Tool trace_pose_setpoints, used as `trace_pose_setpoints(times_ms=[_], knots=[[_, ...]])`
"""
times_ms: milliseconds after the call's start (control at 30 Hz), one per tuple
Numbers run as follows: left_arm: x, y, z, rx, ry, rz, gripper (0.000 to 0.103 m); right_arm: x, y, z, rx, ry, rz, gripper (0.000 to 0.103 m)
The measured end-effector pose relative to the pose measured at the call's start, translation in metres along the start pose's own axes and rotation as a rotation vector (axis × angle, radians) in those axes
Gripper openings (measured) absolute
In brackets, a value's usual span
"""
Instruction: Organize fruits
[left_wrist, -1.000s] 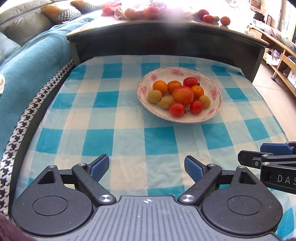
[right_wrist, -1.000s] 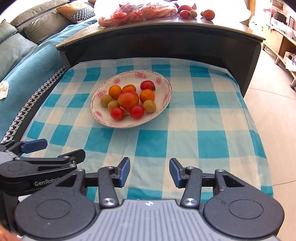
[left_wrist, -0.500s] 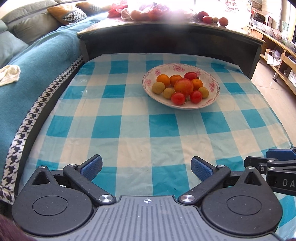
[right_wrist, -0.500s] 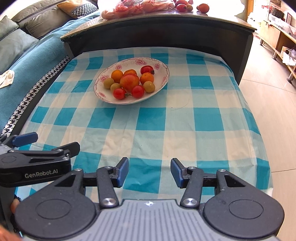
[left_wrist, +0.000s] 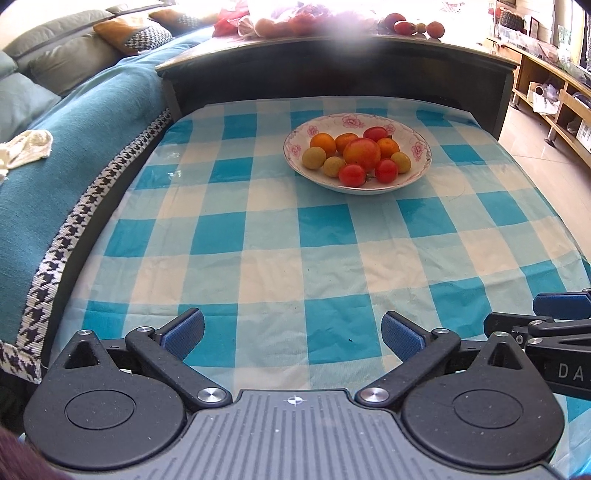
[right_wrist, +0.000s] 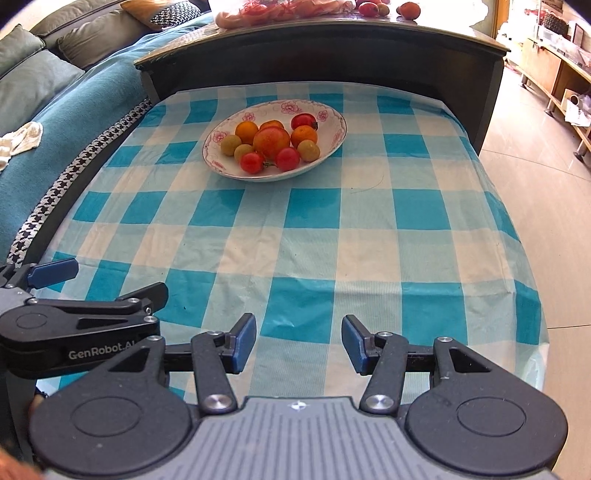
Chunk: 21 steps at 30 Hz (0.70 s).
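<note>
Claws (left_wrist: 291, 334) (right_wrist: 298, 341) farther back from fruit bowl (left_wrist: 419, 173) than before, both agape.

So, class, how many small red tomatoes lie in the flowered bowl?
3: two at the bowl's near edge, one at the back. Others may be hidden.

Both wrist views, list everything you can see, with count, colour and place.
Floral-rimmed white ceramic plate: one, white with pink flowers, far half of the checked cloth.
Fruits on plate: ten visible; one large red-orange, three orange, three red, three yellow-green.
Blue-and-white checked tablecloth: one, covering the low table.
Dark wooden table: one, behind the cloth, loose fruits and bagged fruit on top.
Teal sofa: one, left, with cushions and a cream cloth.
Left gripper: open, empty, over the near edge.
Right gripper: open, empty, beside it.
</note>
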<state>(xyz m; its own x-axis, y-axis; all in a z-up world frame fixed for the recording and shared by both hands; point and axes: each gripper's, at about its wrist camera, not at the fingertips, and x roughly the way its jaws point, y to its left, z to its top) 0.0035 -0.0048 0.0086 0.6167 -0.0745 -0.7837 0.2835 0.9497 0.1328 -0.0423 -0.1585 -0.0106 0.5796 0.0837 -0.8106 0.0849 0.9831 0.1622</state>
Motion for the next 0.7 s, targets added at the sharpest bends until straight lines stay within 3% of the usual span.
trace_pose_setpoints(times_ms=[700], knots=[[-0.0047, -0.0029, -0.0076, -0.001, 0.004, 0.014, 0.103, 0.0028, 0.0059, -0.0085, -0.012, 0.016, 0.003, 0.053]])
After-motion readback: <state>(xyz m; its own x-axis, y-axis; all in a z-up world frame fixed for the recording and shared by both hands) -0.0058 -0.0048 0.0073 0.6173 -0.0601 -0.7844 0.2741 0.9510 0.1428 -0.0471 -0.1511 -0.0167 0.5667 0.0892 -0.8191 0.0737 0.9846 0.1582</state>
